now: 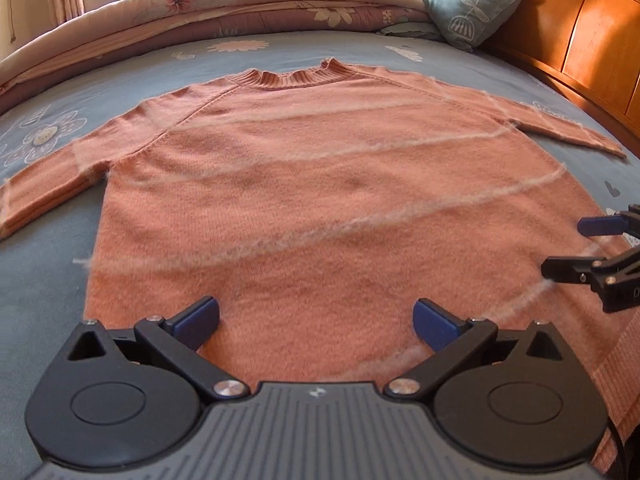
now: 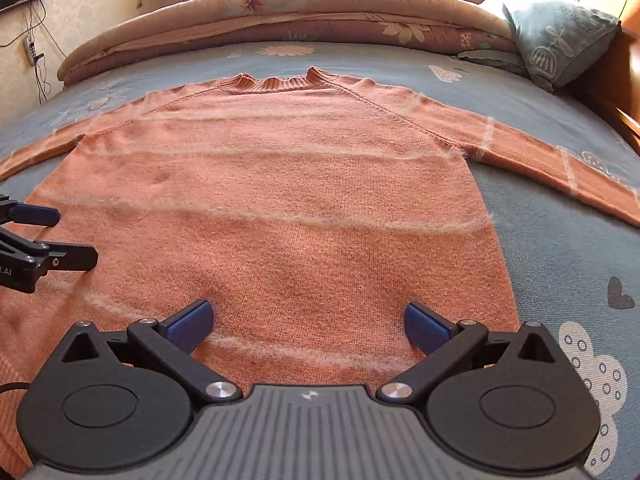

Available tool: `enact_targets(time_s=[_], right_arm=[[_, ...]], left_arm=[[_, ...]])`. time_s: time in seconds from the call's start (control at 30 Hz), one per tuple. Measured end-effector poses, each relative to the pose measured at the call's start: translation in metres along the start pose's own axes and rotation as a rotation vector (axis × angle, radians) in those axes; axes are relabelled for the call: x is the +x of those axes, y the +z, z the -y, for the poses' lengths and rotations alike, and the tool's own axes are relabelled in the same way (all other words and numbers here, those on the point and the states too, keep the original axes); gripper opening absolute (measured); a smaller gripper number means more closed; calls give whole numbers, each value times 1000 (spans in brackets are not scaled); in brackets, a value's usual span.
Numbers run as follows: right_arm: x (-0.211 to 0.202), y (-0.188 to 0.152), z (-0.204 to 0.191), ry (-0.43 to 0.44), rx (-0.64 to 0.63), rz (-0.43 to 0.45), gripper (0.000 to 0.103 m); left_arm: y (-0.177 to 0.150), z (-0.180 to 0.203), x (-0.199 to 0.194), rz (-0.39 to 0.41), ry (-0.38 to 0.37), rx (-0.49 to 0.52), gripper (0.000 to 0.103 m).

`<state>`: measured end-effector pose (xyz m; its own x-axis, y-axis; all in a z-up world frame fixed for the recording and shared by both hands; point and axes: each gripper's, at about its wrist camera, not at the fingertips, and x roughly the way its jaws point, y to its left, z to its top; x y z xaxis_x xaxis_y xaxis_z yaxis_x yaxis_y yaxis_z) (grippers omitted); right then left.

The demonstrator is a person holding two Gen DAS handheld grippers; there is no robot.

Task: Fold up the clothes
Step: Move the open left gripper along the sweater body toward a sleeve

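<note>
An orange knit sweater (image 1: 320, 184) with thin pale stripes lies flat on the bed, collar at the far side and both sleeves spread outward; it fills the right wrist view as well, sweater (image 2: 280, 208). My left gripper (image 1: 316, 316) hovers open over the sweater's lower part near the hem, nothing between its blue pads. My right gripper (image 2: 308, 320) is open too, over the lower right part of the sweater. The right gripper's fingers (image 1: 576, 268) show at the right edge of the left wrist view; the left gripper's fingers (image 2: 68, 258) show at the left edge of the right wrist view.
The bed has a blue-grey sheet (image 2: 560, 264) with flower and cloud prints. A rolled floral quilt (image 1: 224, 12) lies along the far side. A grey-green pillow (image 1: 472, 4) leans on the wooden headboard (image 1: 580, 40) at the right. A window is behind.
</note>
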<state>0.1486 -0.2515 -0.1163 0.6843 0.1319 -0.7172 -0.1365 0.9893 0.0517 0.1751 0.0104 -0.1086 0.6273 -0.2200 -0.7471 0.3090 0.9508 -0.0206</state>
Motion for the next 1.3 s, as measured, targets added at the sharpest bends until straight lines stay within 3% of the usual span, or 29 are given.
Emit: enact_targets(time_s=[0.27, 0.4, 0.57, 0.7, 0.87, 1.07, 1.2, 1.3], right_arm=[[-7, 4, 20, 63, 146, -13, 103], [-6, 5, 18, 56, 144, -13, 103], [-5, 6, 14, 40, 119, -21, 103], [-5, 6, 15, 45, 122, -26, 103], [-5, 9, 18, 60, 138, -42, 103], [-6, 10, 22, 76, 162, -45, 103], [-4, 9, 22, 76, 161, -39, 103], [-4, 10, 21, 74, 162, -41, 103]], left_arm=[[-39, 6, -37, 1, 49, -43, 102], [-46, 7, -52, -7, 48, -72, 102], [-48, 8, -52, -7, -32, -68, 102], [-53, 3, -56, -57, -11, -62, 102], [-57, -19, -73, -69, 4, -170, 102], [-25, -22, -58, -17, -159, -326, 102], [-21, -14, -36, -57, -179, -335, 102], [-28, -18, -37, -37, -204, -341, 102]])
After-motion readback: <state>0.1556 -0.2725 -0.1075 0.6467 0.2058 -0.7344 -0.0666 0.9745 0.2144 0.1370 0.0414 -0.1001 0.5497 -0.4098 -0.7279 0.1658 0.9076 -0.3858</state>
